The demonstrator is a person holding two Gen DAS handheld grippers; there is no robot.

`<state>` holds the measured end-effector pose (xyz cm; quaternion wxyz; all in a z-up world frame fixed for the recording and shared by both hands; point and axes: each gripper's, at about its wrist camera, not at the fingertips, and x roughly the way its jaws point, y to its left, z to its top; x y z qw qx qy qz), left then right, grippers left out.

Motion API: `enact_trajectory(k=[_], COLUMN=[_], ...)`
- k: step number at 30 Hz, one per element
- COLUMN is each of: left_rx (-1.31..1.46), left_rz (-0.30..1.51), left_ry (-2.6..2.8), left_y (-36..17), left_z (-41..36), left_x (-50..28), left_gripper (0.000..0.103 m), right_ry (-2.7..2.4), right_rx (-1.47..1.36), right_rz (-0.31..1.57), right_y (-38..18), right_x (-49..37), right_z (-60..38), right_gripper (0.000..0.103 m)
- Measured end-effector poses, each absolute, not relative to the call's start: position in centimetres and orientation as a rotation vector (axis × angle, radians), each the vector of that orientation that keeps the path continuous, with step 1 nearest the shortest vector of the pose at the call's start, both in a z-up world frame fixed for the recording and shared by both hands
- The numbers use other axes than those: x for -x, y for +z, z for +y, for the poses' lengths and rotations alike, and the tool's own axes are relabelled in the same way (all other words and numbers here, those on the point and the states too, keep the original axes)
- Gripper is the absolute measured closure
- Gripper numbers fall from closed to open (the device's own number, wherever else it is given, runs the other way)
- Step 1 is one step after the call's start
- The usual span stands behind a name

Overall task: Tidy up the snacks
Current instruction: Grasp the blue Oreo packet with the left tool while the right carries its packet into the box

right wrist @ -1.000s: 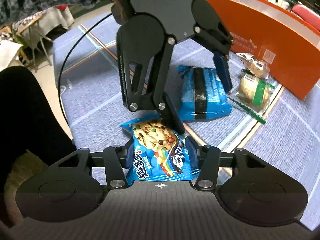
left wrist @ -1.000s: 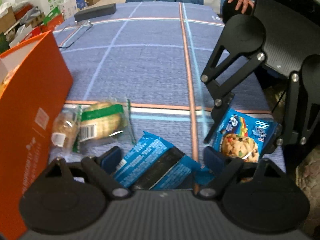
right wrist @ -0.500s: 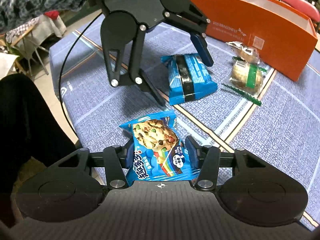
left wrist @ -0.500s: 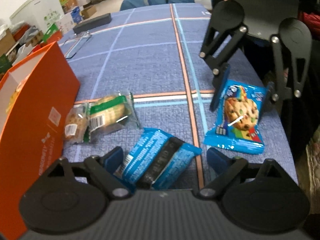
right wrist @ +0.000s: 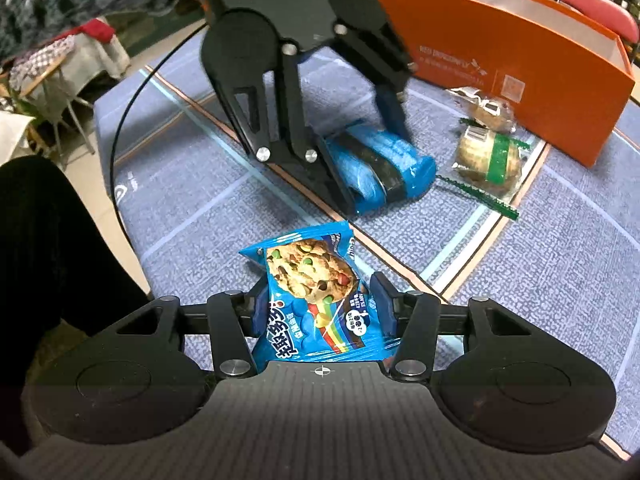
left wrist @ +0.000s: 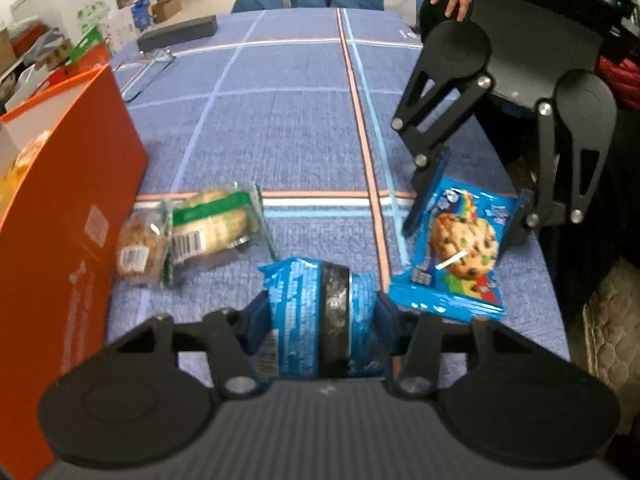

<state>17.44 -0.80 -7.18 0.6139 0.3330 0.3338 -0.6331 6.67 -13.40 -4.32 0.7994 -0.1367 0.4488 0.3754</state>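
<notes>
Left hand-held gripper: jaws have just been closing; now clamped on the blue-and-black wafer pack, pads pressing both sides, pack bulging between them.
Right hand-held gripper: gripping the blue cookie packet by its sides; packet's far end rests on the surface.
Wafer pack loc: near edge of the checked cloth, centre; can't tell if it's lifted off the surface yet.
Cookie packet loc: near right side, just right of the orange stripe, close to the surface edge.
Loose snacks: green-band bun pack and a small clear-wrapped bun touching it on its left, both just beside the orange box.
Orange box: open top, far left in left wrist view; prob. the drop-off spot, some food already inside.
Risk 1: slick film wrappers, side grip only; either pack could slip out on the lift.
Risk 2: squeeze looks hard on the wafer pack; contents could crack.
Risk 3: both grippers near each other; if both head to the box together, linkages could clash.
Risk 4: a low carry path could knock the bun packs by the box wall.
</notes>
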Motion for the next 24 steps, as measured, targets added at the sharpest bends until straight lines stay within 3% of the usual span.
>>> enact_trajectory(k=[12,18,24], left_rx=[-0.699,-0.510,-0.375], left_rz=[0.665,0.547,0.472], left_ry=[-1.247,-1.036,-0.739], left_y=[-6.0,0.2,6.9], left_z=[2.3,4.5,5.7], left_x=[-14.1,-14.6,-19.0], left_gripper=[0.054,0.054,0.054], right_ry=[0.699,0.587,0.460], right_rx=[0.304,0.261,0.176], right_rz=[0.910,0.769,0.622], right_y=[-2.0,3.8,10.5], right_x=[-5.7,-8.1,-15.9], right_z=[-13.2,-14.3,-13.8], right_gripper=[0.068,0.068,0.068])
